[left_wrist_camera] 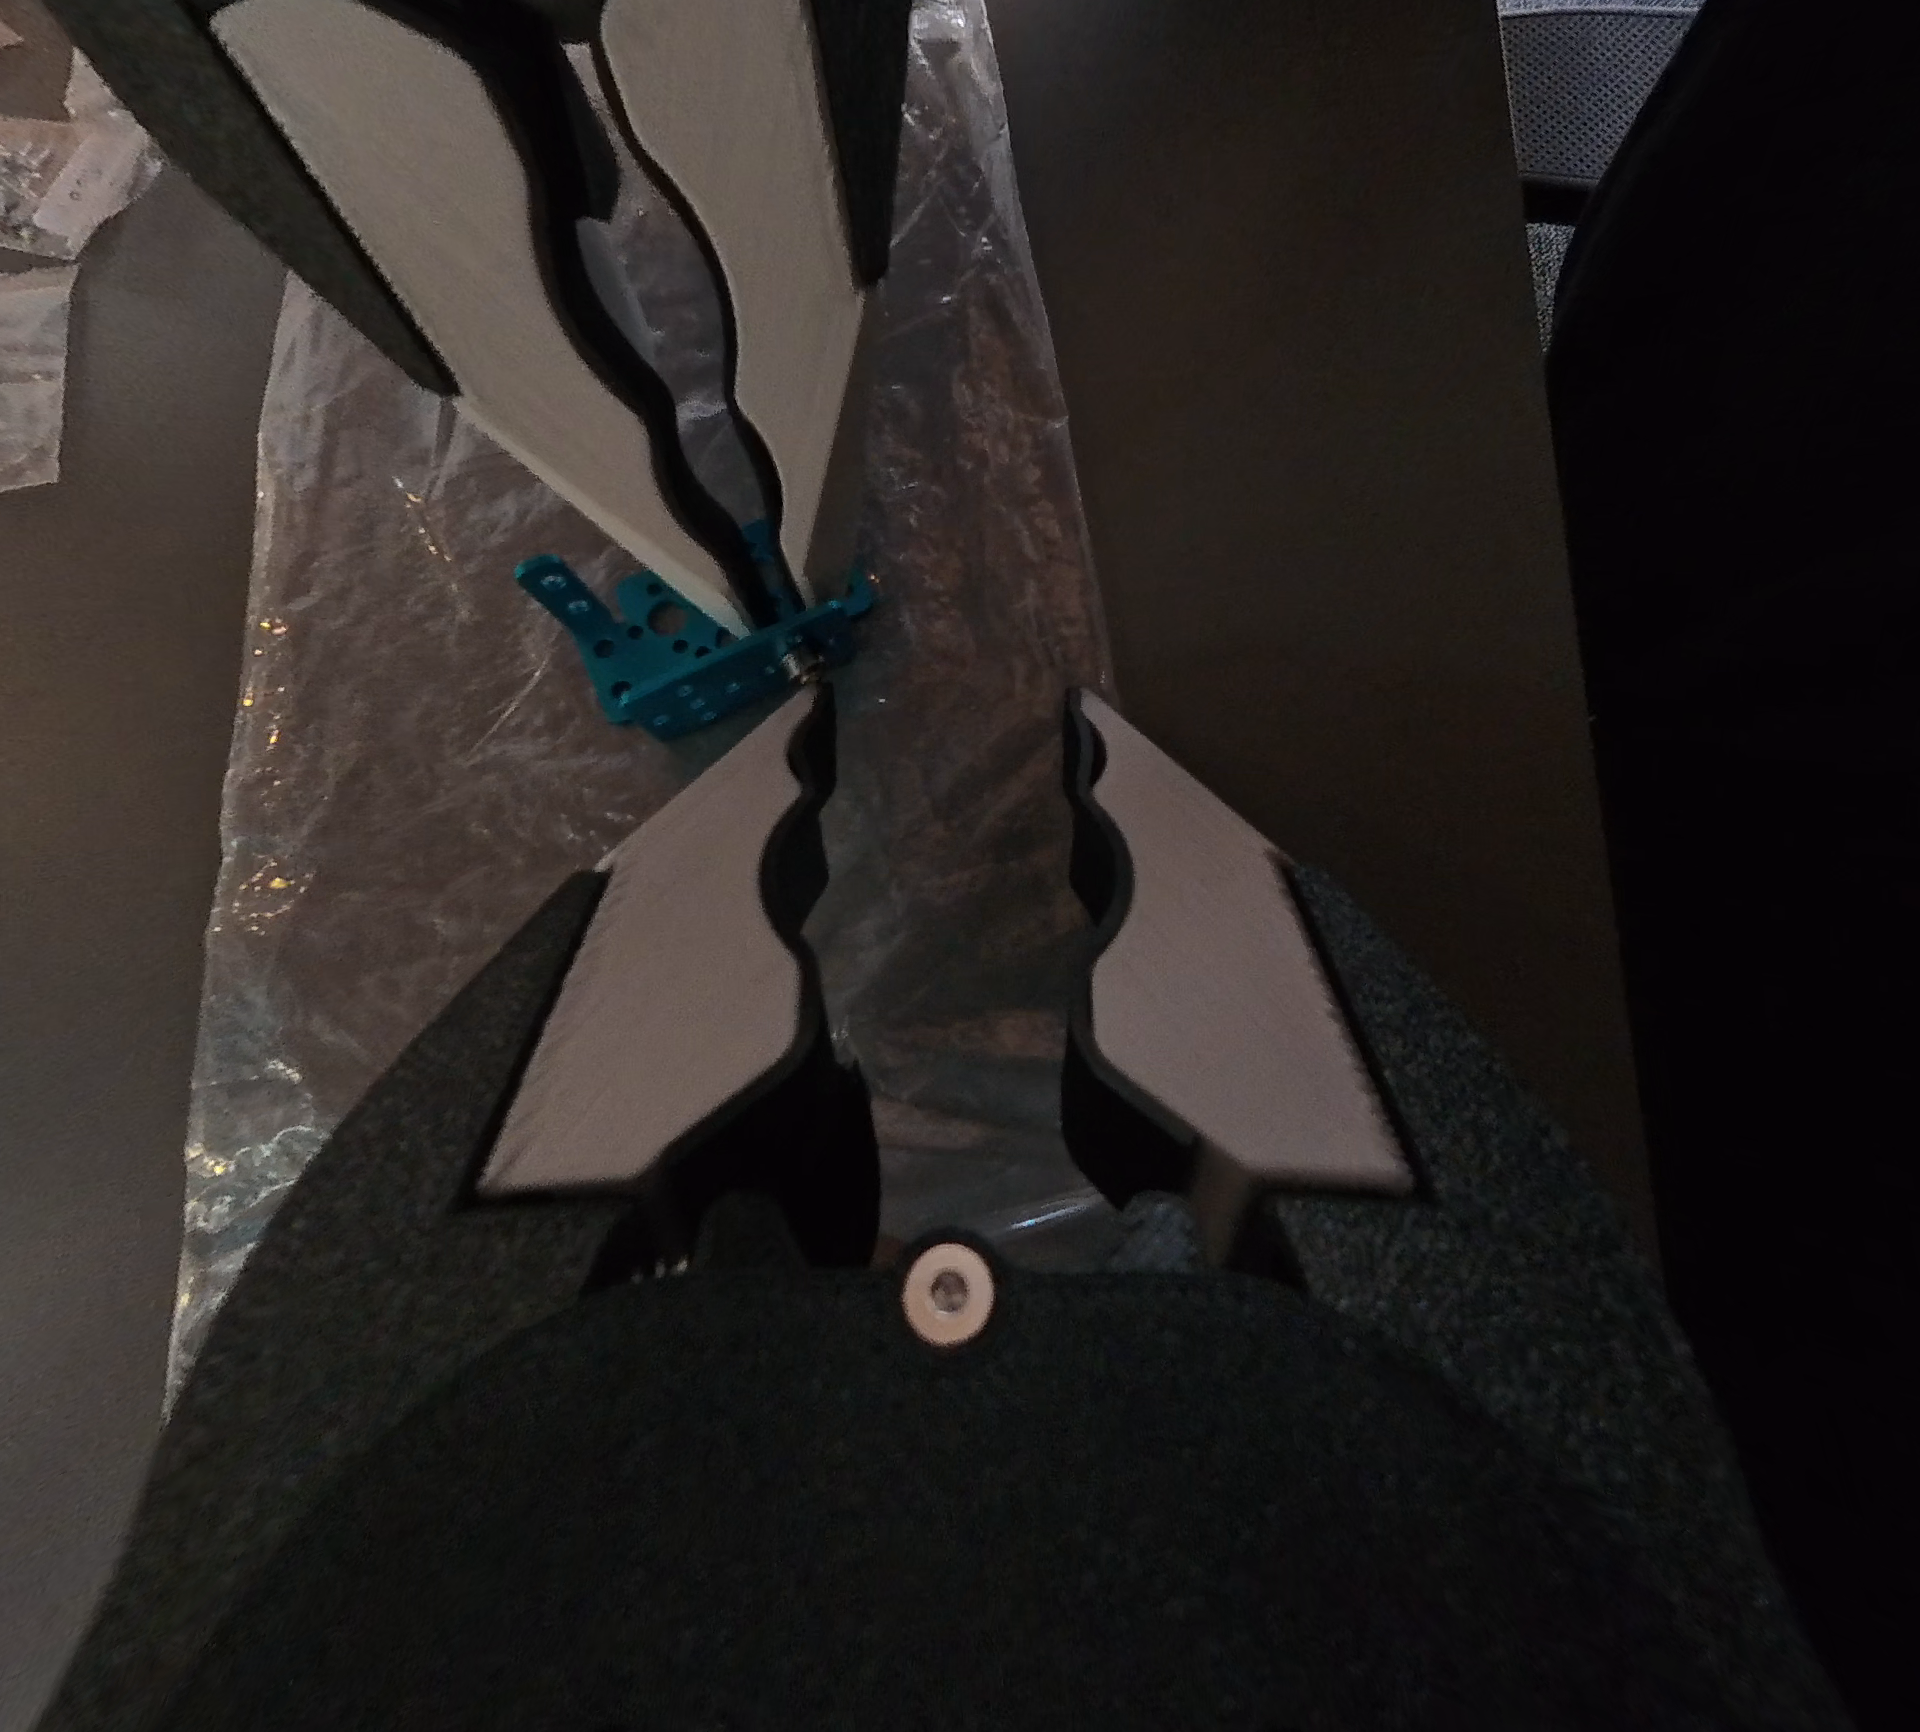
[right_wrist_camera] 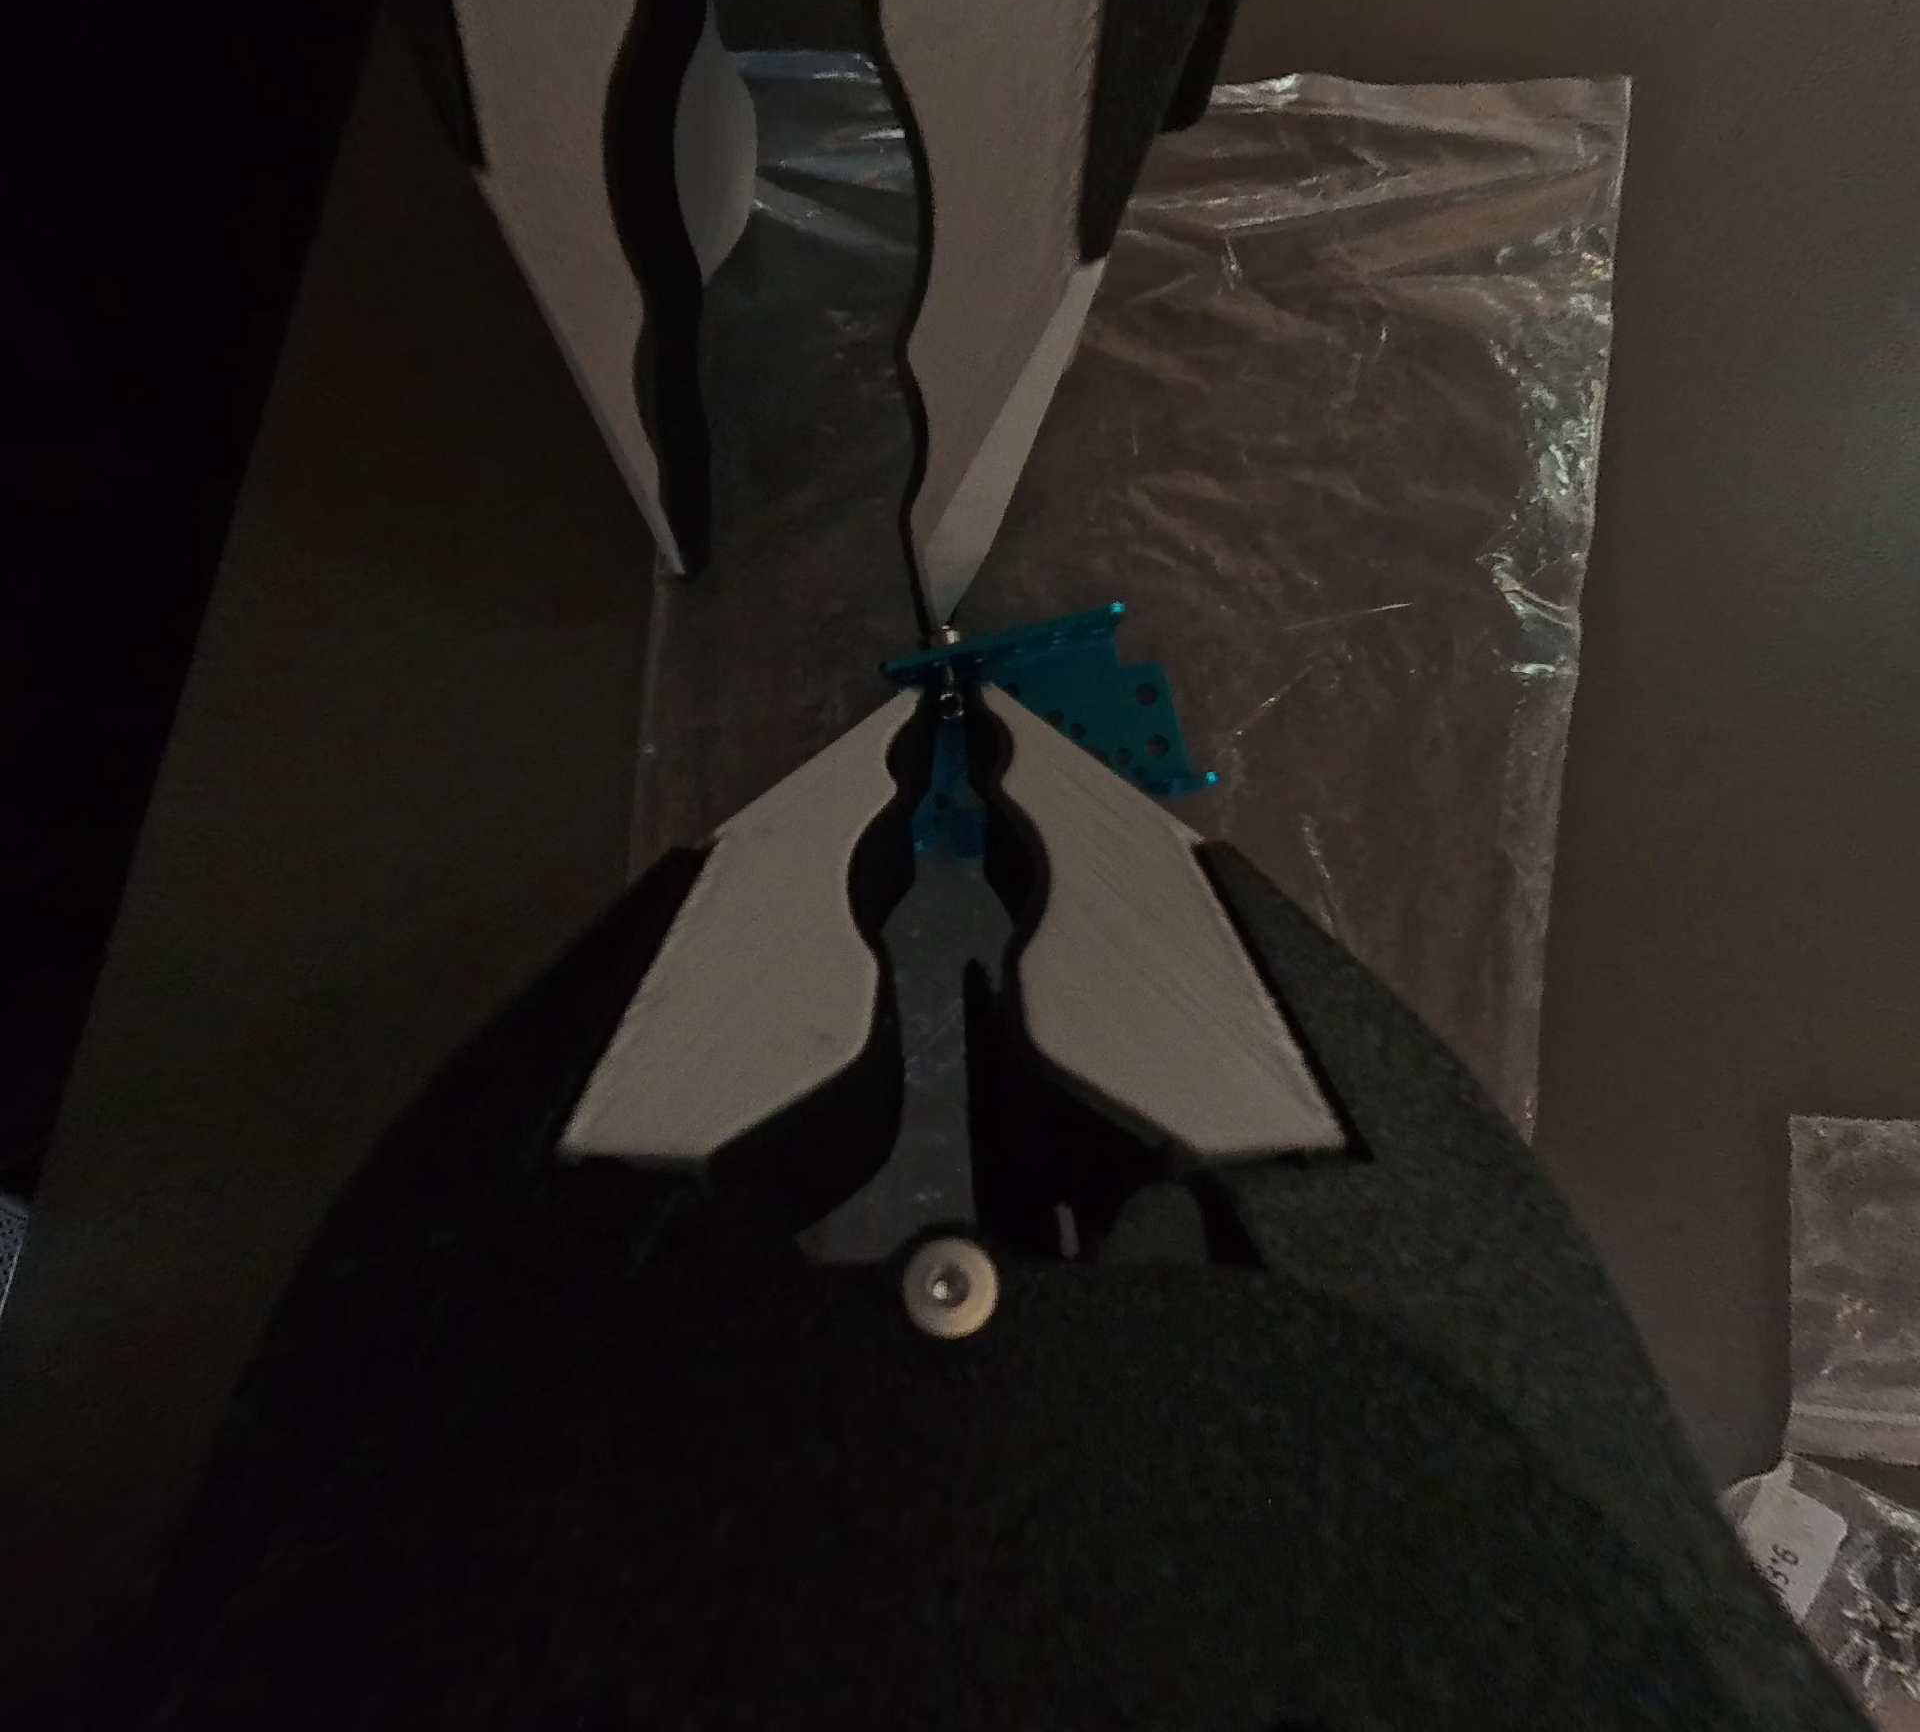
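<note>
A blue metal bracket (left_wrist_camera: 675, 654) with several holes is held above a clear plastic bag (left_wrist_camera: 935, 435). My right gripper (left_wrist_camera: 774, 607) comes in from the top of the left wrist view and is shut on the bracket. A small silver screw (left_wrist_camera: 805, 666) sticks out of the bracket's edge. My left gripper (left_wrist_camera: 940, 711) is open, and its left fingertip touches the screw. In the right wrist view my right gripper (right_wrist_camera: 956, 706) pinches the bracket (right_wrist_camera: 1101, 695). There the open left gripper (right_wrist_camera: 805, 576) meets the screw (right_wrist_camera: 948, 638) with one fingertip.
The clear bag (right_wrist_camera: 1299, 435) lies flat on a brown table (right_wrist_camera: 1766, 539). Small plastic bags of parts lie at the side (left_wrist_camera: 62, 228) (right_wrist_camera: 1849, 1267). A black mesh chair (left_wrist_camera: 1558, 72) and a dark shape (left_wrist_camera: 1766, 747) stand beyond the table edge. About 10 cm separates my left fingertips from the dark shape (left_wrist_camera: 1766, 747).
</note>
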A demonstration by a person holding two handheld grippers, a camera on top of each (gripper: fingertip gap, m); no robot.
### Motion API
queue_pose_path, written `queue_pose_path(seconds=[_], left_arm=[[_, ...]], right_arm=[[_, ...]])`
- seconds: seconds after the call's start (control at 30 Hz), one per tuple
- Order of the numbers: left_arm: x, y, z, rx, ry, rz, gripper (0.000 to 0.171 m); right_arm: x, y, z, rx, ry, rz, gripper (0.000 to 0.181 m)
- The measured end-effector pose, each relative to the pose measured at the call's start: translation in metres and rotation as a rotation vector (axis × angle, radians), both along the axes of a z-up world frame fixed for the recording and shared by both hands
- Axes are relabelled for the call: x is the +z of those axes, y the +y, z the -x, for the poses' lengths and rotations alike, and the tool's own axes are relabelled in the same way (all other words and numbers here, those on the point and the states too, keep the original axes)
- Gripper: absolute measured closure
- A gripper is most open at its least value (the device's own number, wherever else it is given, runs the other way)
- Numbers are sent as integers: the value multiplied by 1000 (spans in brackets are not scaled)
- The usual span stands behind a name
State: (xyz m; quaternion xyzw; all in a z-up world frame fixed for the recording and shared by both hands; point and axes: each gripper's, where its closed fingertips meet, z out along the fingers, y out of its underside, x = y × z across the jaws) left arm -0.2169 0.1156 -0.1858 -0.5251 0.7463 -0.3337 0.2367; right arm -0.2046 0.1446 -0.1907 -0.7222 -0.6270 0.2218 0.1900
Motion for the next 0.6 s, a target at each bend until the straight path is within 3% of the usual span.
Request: queue_pose_path(seconds=[0.3, 0.6], left_arm=[[0, 0, 0, -1, 0, 0, 128], [0, -1, -1, -3, 0, -2, 128]], right_arm=[[17, 9, -22, -52, -24, -51, 177], [-2, 16, -66, -134, -136, -21, 176]])
